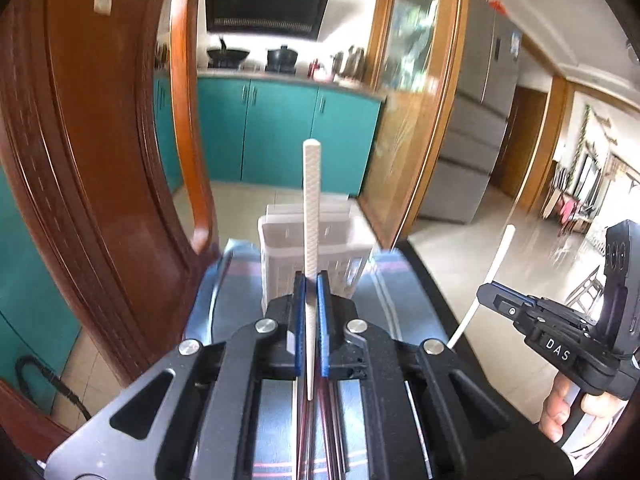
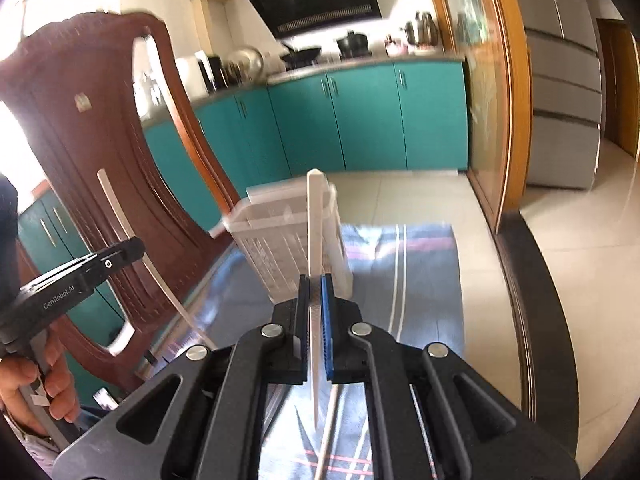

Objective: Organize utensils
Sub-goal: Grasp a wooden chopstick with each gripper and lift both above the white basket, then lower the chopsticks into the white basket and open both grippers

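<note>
My left gripper is shut on a white chopstick that stands upright between its blue pads, raised above the table. My right gripper is shut on a second white chopstick, also upright. A white slotted utensil holder stands on the table just beyond both grippers; it also shows in the right wrist view. The right gripper with its chopstick shows at the right of the left wrist view. The left gripper and its chopstick show at the left of the right wrist view.
A blue striped cloth under glass covers the dark-rimmed table. Another thin stick lies on the cloth beneath the right gripper. A brown wooden chair stands at the table's left. Teal kitchen cabinets lie beyond.
</note>
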### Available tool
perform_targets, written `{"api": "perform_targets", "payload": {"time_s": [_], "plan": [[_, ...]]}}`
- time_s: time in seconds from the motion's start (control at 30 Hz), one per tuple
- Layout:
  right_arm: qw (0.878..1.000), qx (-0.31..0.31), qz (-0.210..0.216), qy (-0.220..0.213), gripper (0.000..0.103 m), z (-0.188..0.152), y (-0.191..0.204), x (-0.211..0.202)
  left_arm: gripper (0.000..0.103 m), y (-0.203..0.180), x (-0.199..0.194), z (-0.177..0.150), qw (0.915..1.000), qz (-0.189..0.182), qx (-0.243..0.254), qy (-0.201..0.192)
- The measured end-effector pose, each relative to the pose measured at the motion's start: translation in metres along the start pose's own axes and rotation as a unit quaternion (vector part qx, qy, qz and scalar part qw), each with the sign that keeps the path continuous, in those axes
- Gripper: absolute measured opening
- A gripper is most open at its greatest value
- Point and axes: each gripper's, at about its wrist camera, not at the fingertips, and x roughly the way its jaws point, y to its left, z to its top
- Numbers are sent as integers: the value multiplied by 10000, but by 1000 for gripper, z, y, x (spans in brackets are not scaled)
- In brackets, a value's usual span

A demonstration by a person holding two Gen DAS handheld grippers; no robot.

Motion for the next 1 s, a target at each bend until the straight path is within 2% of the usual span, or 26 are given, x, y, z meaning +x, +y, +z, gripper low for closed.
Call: {"api": "perform_targets", "payload": {"time_s": [0.17,0.3,0.37,0.4,0.47,0.57,0.63,0.77,0.93,1.0], "plan": [[9987,-178,9,-485,6,48,15,-17,7,10,-16,52,9979,-134,-207,-596],[9947,-34,63,-1027,6,92,20,-20,7,23,-16,84,9918,-172,-557,-1139],[9896,107,60,-1436,6,108,17,-21,7,33,-10,95,9850,-237,-831,-1497],[9863,192,50,-1637,6,113,15,-18,7,38,-5,97,9809,-139,-896,-1720],[9818,335,49,-1867,6,118,10,-9,7,45,11,98,9777,79,-994,-1848],[9792,477,-19,-1970,6,113,1,22,7,57,47,92,9799,35,-1261,-1548],[9839,481,-205,-1708,6,105,-2,51,7,61,73,88,9827,34,-1306,-1315],[9926,381,-276,-1117,6,84,-6,96,7,57,102,76,9890,301,-1058,-994],[9965,250,-338,-717,6,61,-6,113,7,54,132,63,9923,344,-1080,-499],[9971,246,-360,-618,7,58,-7,113,7,52,135,60,9927,337,-1086,-413]]}}
